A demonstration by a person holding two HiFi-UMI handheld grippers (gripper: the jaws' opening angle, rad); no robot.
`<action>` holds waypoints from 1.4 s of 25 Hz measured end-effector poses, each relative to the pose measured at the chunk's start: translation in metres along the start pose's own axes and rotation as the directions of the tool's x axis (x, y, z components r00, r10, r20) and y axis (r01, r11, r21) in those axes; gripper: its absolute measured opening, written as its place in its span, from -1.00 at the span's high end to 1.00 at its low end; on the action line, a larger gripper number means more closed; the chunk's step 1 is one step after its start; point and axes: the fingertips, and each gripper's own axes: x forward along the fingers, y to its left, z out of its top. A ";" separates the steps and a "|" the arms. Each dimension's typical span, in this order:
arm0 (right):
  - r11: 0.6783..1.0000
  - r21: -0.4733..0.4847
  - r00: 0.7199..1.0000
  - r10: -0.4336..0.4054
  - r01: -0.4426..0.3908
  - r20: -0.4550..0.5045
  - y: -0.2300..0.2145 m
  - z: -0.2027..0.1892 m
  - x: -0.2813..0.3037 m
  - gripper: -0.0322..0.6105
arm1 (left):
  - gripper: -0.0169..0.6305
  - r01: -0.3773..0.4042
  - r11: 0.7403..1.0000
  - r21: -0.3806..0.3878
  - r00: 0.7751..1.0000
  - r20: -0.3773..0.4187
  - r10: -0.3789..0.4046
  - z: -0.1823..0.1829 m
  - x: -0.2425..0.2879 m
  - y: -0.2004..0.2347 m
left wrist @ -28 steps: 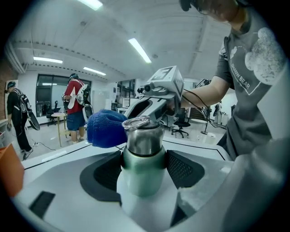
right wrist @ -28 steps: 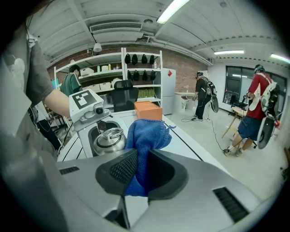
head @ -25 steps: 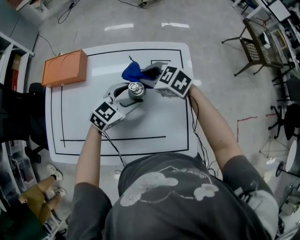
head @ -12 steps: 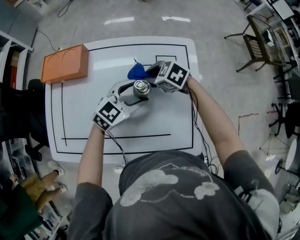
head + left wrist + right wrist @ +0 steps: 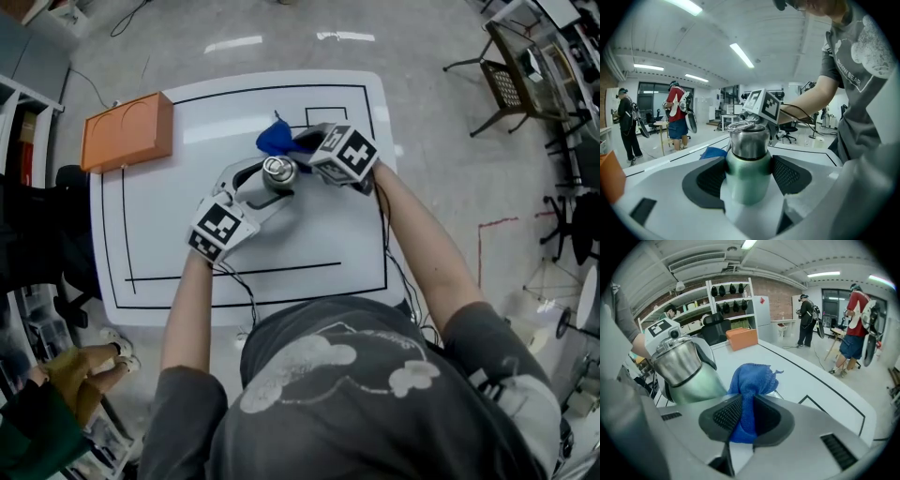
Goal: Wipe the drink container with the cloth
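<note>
**Flask clamped in L gripper, cloth pinched in R: contact btwn them unclear**

Head view: the L gripper (image 5: 267, 185) has its pads pressed on both sides of the green flask (image 5: 277, 172). The flask stands upright near the far middle of the white table (image 5: 187, 234). Only its steel cap w/ ring handle shows from above. The body is hidden by the jaws.

L gripper view: the L gripper (image 5: 749, 174) pads squeeze the flask (image 5: 748, 154) at its green body. The flask's base is cut off behind the gripper housing, so can't tell if it sits on the table.

R gripper (image 5: 300, 145) comes in from the far right side, its marker cube (image 5: 344, 153) covering most of it. The blue cloth (image 5: 275, 139) sticks out behind the flask.

R gripper view: the R gripper (image 5: 746, 416) jaws are closed tight on the bunched cloth (image 5: 750, 385). The cloth's lower end is lost btwn the pads, and the flask (image 5: 682, 366) is just beside it. Can't tell if they touch.

Orange box (image 5: 127, 131) sits at the table's far left corner. People (image 5: 855, 333) in bkgd are small and partly cut off.
</note>
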 end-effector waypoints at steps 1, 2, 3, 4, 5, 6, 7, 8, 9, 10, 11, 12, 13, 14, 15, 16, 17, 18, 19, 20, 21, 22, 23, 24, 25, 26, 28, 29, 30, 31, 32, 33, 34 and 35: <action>1.000 0.015 1.000 -0.018 0.018 0.009 0.000 -0.001 -0.003 0.68 | -0.02 -0.012 1.000 -0.020 1.000 0.001 0.012 -0.001 -0.001 0.000; 0.999 0.027 0.999 -0.035 0.034 0.016 0.000 -0.002 -0.007 0.68 | -0.02 -0.026 0.999 -0.041 1.000 0.004 0.026 -0.002 -0.002 0.001; 0.998 0.036 0.999 -0.050 0.049 0.021 0.001 -0.002 -0.011 0.68 | -0.02 -0.042 0.997 -0.060 0.999 0.008 0.042 -0.003 -0.003 0.001; 0.997 0.045 0.998 -0.064 0.063 0.026 0.003 -0.003 -0.016 0.68 | -0.02 -0.059 0.995 -0.076 0.998 0.013 0.060 -0.003 -0.004 0.000; 0.996 0.055 0.996 -0.077 0.075 0.033 0.004 -0.004 -0.021 0.68 | -0.02 -0.075 0.993 -0.090 0.997 0.020 0.078 -0.003 -0.006 0.000; 0.994 0.067 0.995 -0.091 0.088 0.041 0.006 -0.004 -0.027 0.68 | -0.02 -0.091 0.991 -0.103 0.995 0.031 0.094 -0.002 -0.009 -0.001; 0.992 0.081 0.993 -0.105 0.100 0.050 0.008 -0.005 -0.033 0.68 | -0.02 -0.105 0.988 -0.116 0.993 0.044 0.110 -0.001 -0.012 -0.002; 0.989 0.096 0.991 -0.119 0.113 0.060 0.010 -0.006 -0.039 0.68 | -0.02 -0.117 0.985 -0.129 0.990 0.059 0.125 0.001 -0.015 -0.002; 0.986 0.111 0.988 -0.134 0.125 0.071 0.013 -0.008 -0.045 0.68 | -0.01 -0.128 0.982 -0.139 0.988 0.073 0.139 0.002 -0.019 -0.003; 0.982 0.125 0.985 -0.149 0.138 0.082 0.016 -0.010 -0.051 0.67 | -0.02 -0.139 0.979 -0.146 0.985 0.085 0.152 0.002 -0.024 -0.004; 0.978 0.137 0.982 -0.168 0.154 0.092 0.019 -0.011 -0.057 0.67 | -0.02 -0.149 0.977 -0.150 0.982 0.093 0.164 0.002 -0.028 -0.005; 0.974 0.150 0.977 -0.189 0.173 0.100 0.021 -0.013 -0.063 0.67 | -0.02 -0.159 0.975 -0.154 0.980 0.098 0.176 0.003 -0.032 -0.006; 0.968 0.164 0.972 -0.209 0.190 0.108 0.024 -0.014 -0.069 0.67 | -0.02 -0.168 0.973 -0.160 0.978 0.100 0.186 0.003 -0.035 -0.008; 0.962 0.181 0.967 -0.227 0.204 0.118 0.027 -0.015 -0.075 0.67 | -0.01 -0.176 0.970 -0.168 0.976 0.098 0.194 0.002 -0.038 -0.010; 0.957 0.197 0.962 -0.241 0.213 0.130 0.031 -0.016 -0.080 0.67 | -0.02 -0.184 0.967 -0.177 0.975 0.096 0.203 0.001 -0.040 -0.013; 0.953 0.210 0.957 -0.251 0.218 0.143 0.034 -0.016 -0.085 0.67 | -0.02 -0.192 0.964 -0.185 0.973 0.093 0.212 0.000 -0.042 -0.016; 0.950 0.217 0.954 -0.259 0.224 0.153 0.038 -0.017 -0.089 0.67 | -0.02 -0.200 0.960 -0.193 0.971 0.093 0.221 0.000 -0.044 -0.020; 0.948 0.221 0.950 -0.268 0.230 0.158 0.040 -0.019 -0.093 0.67 | -0.02 -0.209 0.957 -0.202 0.968 0.095 0.232 0.001 -0.046 -0.025; 0.945 0.224 0.947 -0.277 0.238 0.161 0.043 -0.022 -0.098 0.66 | -0.02 -0.219 0.953 -0.210 0.965 0.098 0.243 0.003 -0.047 -0.032; 0.943 0.225 0.944 -0.285 0.245 0.166 0.045 -0.027 -0.103 0.66 | -0.02 -0.228 0.950 -0.214 0.962 0.101 0.254 0.005 -0.046 -0.040; 0.942 0.227 0.942 -0.289 0.248 0.171 0.047 -0.034 -0.108 0.66 | -0.02 -0.240 0.948 -0.210 0.959 0.101 0.265 0.005 -0.044 -0.050; 0.941 0.232 0.941 -0.289 0.246 0.175 0.048 -0.043 -0.114 0.66 | -0.01 -0.254 0.946 -0.202 0.956 0.097 0.277 0.006 -0.041 -0.059; 0.941 0.239 0.941 -0.285 0.239 0.181 0.048 -0.051 -0.119 0.66 | -0.02 -0.270 0.943 -0.194 0.952 0.090 0.291 0.006 -0.037 -0.068; 0.942 0.247 0.941 -0.278 0.229 0.190 0.050 -0.057 -0.125 0.66 | -0.02 -0.288 0.938 -0.194 0.948 0.083 0.308 0.006 -0.034 -0.074; 0.942 0.252 0.941 -0.272 0.219 0.200 0.052 -0.061 -0.131 0.66 | -0.01 -0.309 0.929 -0.204 0.941 0.079 0.330 0.007 -0.033 -0.078; 0.943 0.255 0.940 -0.268 0.213 0.210 0.053 -0.063 -0.138 0.66 | -0.01 -0.333 0.916 -0.224 0.931 0.078 0.357 0.009 -0.033 -0.080; 0.946 0.251 0.937 -0.265 0.207 0.227 0.056 -0.063 -0.151 0.66 | -0.01 -0.379 0.884 -0.275 0.906 0.083 0.415 0.015 -0.037 -0.083; 0.948 0.245 0.936 -0.262 0.203 0.236 0.058 -0.063 -0.157 0.66 | -0.01 -0.399 0.868 -0.296 0.894 0.085 0.440 0.018 -0.039 -0.085; 0.951 0.239 0.935 -0.256 0.198 0.245 0.061 -0.064 -0.162 0.66 | -0.01 -0.417 0.854 -0.310 0.882 0.087 0.463 0.020 -0.042 -0.088; 0.954 0.231 0.935 -0.248 0.190 0.253 0.065 -0.065 -0.166 0.66 | -0.01 -0.435 0.842 -0.319 0.871 0.088 0.483 0.023 -0.044 -0.091; 0.958 0.224 0.937 -0.237 0.181 0.258 0.069 -0.067 -0.169 0.66 | 0.00 -0.452 0.832 -0.323 0.860 0.089 0.502 0.025 -0.046 -0.095; 0.961 0.216 0.939 -0.226 0.172 0.259 0.073 -0.070 -0.171 0.66 | 0.05 -0.468 0.822 -0.325 0.850 0.089 0.519 0.026 -0.047 -0.099; 0.964 0.209 0.942 -0.215 0.163 0.259 0.078 -0.075 -0.172 0.66 | 0.12 -0.483 0.813 -0.325 0.840 0.089 0.535 0.028 -0.048 -0.104; 0.967 0.201 0.944 -0.206 0.157 0.257 0.082 -0.080 -0.174 0.66 | 0.20 -0.498 0.805 -0.324 0.831 0.087 0.549 0.029 -0.049 -0.110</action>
